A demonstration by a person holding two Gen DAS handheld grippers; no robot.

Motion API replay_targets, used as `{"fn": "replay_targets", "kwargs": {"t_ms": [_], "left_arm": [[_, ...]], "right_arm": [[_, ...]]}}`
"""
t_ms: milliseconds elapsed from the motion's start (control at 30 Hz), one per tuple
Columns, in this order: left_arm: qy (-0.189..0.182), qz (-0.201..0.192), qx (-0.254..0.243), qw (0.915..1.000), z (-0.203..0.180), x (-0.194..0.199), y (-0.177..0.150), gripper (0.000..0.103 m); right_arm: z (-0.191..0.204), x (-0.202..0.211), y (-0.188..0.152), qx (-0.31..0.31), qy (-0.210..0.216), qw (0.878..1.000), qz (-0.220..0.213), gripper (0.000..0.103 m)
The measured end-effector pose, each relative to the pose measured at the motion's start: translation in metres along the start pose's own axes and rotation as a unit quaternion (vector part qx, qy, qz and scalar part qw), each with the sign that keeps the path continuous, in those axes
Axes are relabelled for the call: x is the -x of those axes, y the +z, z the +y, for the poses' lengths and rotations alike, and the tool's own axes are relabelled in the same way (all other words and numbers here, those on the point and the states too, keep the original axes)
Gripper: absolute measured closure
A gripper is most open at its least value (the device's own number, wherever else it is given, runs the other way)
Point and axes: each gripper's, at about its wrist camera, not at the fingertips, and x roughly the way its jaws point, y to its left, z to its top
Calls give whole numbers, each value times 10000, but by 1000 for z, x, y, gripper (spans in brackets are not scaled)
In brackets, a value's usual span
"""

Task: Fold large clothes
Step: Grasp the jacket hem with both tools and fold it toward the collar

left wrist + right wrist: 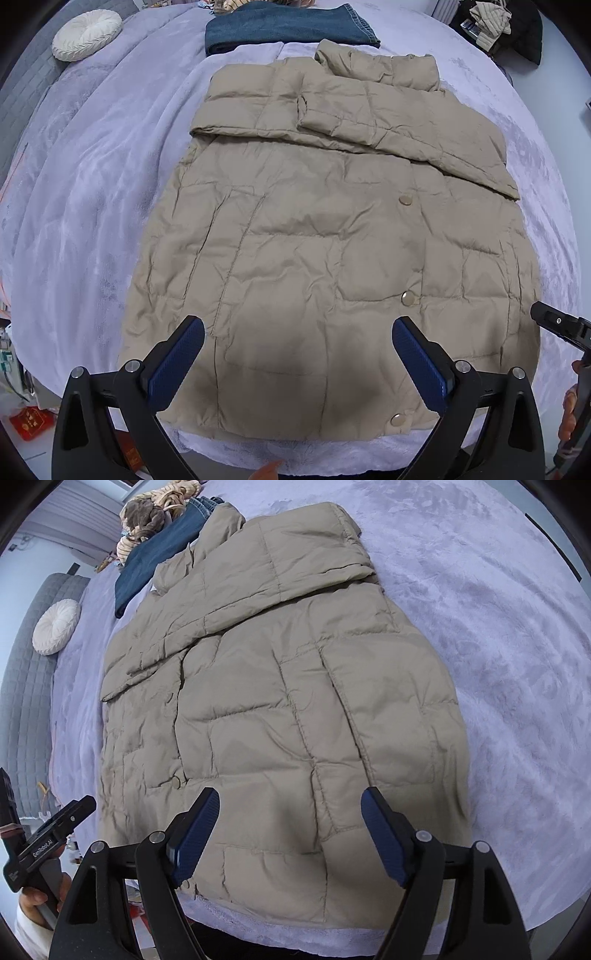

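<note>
A beige quilted puffer jacket (314,240) lies flat and front-up on a lavender blanket, collar far, hem near, with both sleeves folded across the chest. It also shows in the right wrist view (280,709). My left gripper (297,332) is open and empty, hovering over the hem near the snap buttons (409,297). My right gripper (290,805) is open and empty over the hem's right part. Each gripper's body shows at the edge of the other's view.
Folded blue jeans (288,26) lie beyond the collar. A round white cushion (86,34) sits at the far left by a grey headboard (22,686). A pile of clothes (159,509) lies at the bed's far end. The bed's near edge (295,454) is just below the hem.
</note>
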Motion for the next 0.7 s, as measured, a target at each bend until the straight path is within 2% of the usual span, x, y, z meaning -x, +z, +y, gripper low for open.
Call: {"fn": "replay_targets", "kwargs": {"t_ms": [233,433,467,500,567,700], "left_arm": [[-21,224,-121,9997,25,-13,-28,1],[-69,272,-135,9995,43,-16,-49,1],[-79,275,-130,9995,47,-17,-52,1],[-90,277,-115,9995,50,-17,-54,1],[-132,301,-57,9994,57,-19,-60,1],[-255,340,79,9991,74,-23,-70,1]], "right_arm": [[16,-12,-36,-171,-79,9998,60,21],[14,-13,-66,-517,-94,9986,11,21],[12,-12,-70,-581,-80,9983,-22,19],[10,-11,-74,-651,-63,9978,-54,9],[3,-8,-81,-806,-22,9967,-118,0],[-10,-3,-93,-1136,40,9932,-258,0]]}}
